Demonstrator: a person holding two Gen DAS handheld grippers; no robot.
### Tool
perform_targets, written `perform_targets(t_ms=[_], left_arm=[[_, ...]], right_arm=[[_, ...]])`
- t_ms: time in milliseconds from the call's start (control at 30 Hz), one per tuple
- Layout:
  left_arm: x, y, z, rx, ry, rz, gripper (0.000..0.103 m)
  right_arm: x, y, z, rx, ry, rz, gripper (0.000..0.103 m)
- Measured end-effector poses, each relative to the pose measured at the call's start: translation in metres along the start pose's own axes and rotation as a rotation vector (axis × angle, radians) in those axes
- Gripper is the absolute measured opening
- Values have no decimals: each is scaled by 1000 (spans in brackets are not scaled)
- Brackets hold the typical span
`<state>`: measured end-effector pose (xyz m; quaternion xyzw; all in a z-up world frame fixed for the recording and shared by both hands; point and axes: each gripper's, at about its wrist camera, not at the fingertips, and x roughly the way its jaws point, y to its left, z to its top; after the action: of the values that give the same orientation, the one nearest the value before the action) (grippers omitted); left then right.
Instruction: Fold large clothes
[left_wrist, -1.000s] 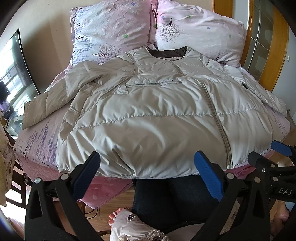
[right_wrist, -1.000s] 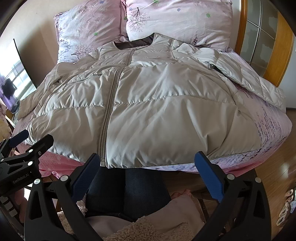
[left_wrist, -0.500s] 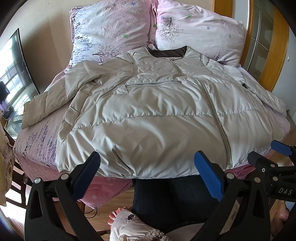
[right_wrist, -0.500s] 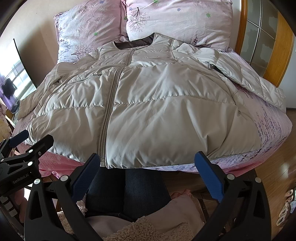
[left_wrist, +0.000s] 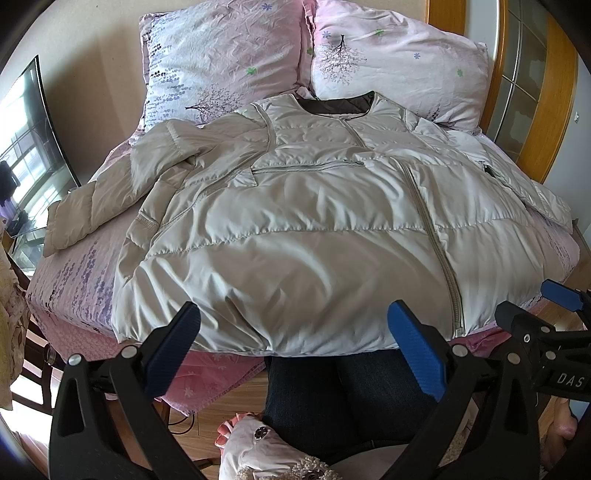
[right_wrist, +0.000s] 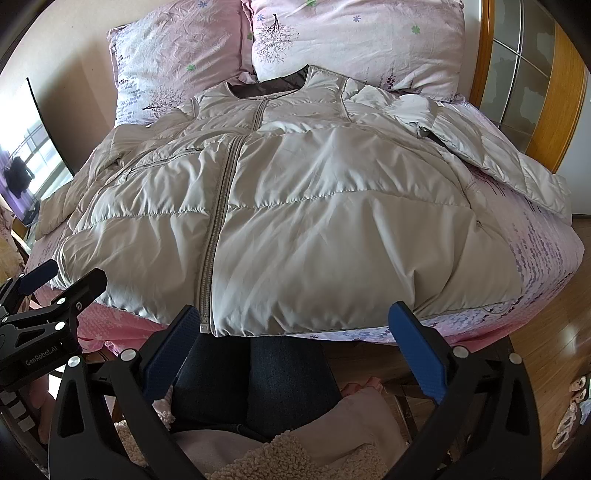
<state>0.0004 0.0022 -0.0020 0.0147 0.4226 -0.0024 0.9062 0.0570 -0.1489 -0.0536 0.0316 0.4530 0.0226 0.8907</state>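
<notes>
Nothing moved since a second ago: same framing in both wrist views, same lie of the jacket (left_wrist: 295, 236).

Jacket: pale grey, quilted, spread flat and face up on bed (left_wrist: 70, 280), zipped shut along front zip (right_wrist: 218, 221). Collar up by two pillows (left_wrist: 225, 62), dark lining visible at neck. Hem at near edge of bed, slightly overhanging it. One sleeve bent outward to left side of bed, cuff resting on pink sheet; other sleeve laid along right side, toward wooden headboard frame (left_wrist: 532, 155). Chest pocket zip visible on left panel.

Left hand-held gripper (left_wrist: 293, 349): released, blue pads wide apart, nothing between them. Held low in front of hem, just short of bed edge, not touching jacket.

Right hand-held gripper (right_wrist: 293, 349): likewise released, pads wide apart, empty. Held low before hem near zip end, not touching.

Each gripper visible in other's view: right one at right edge of left wrist view, left one at left edge of right wrist view, side by side.

Person's legs (left_wrist: 332, 395) in dark jeans below the hem, between grippers and bed. Fleecy pink garment (right_wrist: 295, 443) at bottom of frame. Wooden floor (right_wrist: 554, 332) to right of bed.

No containers seen.
</notes>
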Motion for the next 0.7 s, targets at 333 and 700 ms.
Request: perform_targets(t_ms=[333, 700], left_arm=[[0, 1, -1, 0, 2, 1, 101], [10, 8, 1, -12, 27, -41, 101]], right_arm=[[-1, 0, 1, 2, 0, 1, 102], [-8, -21, 16, 68, -78, 34, 102]])
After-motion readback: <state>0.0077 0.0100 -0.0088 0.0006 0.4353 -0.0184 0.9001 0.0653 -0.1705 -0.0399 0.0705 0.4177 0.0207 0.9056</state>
